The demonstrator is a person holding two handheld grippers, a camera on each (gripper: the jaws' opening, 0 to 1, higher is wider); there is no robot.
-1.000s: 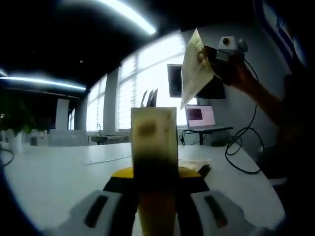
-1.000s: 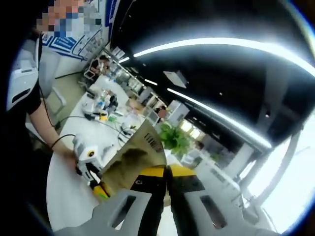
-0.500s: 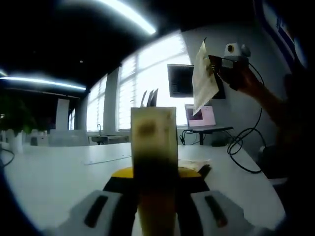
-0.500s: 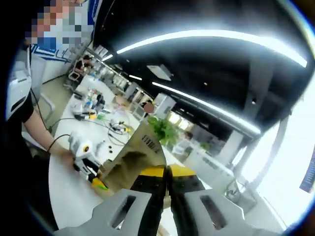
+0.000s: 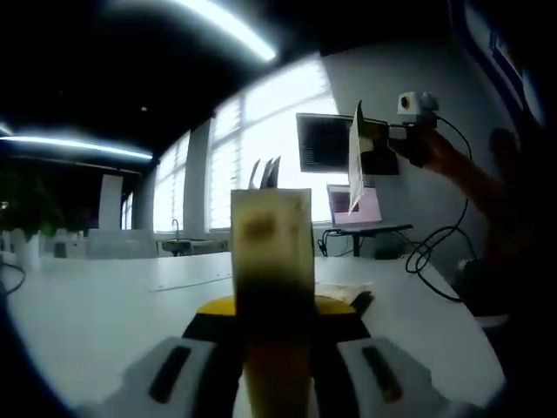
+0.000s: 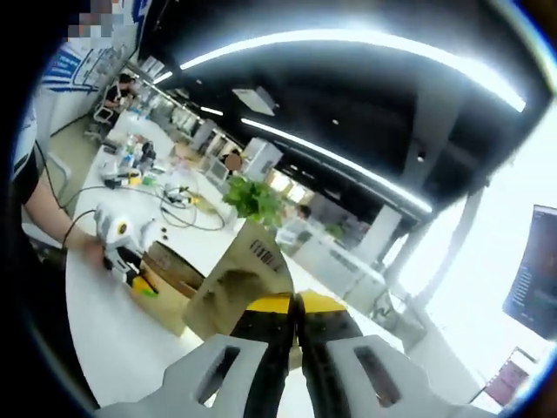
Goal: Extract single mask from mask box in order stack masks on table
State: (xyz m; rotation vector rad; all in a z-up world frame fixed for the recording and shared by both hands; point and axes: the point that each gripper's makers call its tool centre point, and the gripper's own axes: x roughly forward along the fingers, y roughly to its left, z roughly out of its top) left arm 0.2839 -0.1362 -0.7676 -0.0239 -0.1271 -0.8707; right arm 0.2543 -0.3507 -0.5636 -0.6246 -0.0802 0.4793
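Note:
In the left gripper view my left gripper (image 5: 273,306) is shut on the upright beige mask box (image 5: 271,248), low on its wall. My right gripper (image 5: 372,139) hangs high at the right above the white table (image 5: 96,305), with a person's hand behind it. It pinches a single flat mask packet (image 5: 355,170), which I see edge-on. In the right gripper view the right gripper (image 6: 296,306) is shut on that tan, barcoded mask packet (image 6: 235,283). Far below at the left, the left gripper (image 6: 130,261) holds the brown mask box (image 6: 174,277) on the table (image 6: 113,331).
A few flat packets (image 5: 344,292) lie on the table just right of the box. A laptop (image 5: 352,209) and black cables (image 5: 431,261) sit at the table's far right edge, under a dark monitor (image 5: 318,144). Desks, a green plant (image 6: 252,196) and people stand beyond the table.
The right gripper has carried the mask packet slightly right and turned it, so it now looks edge-on from the left. The right gripper view has swung round. Left gripper and box stay still.

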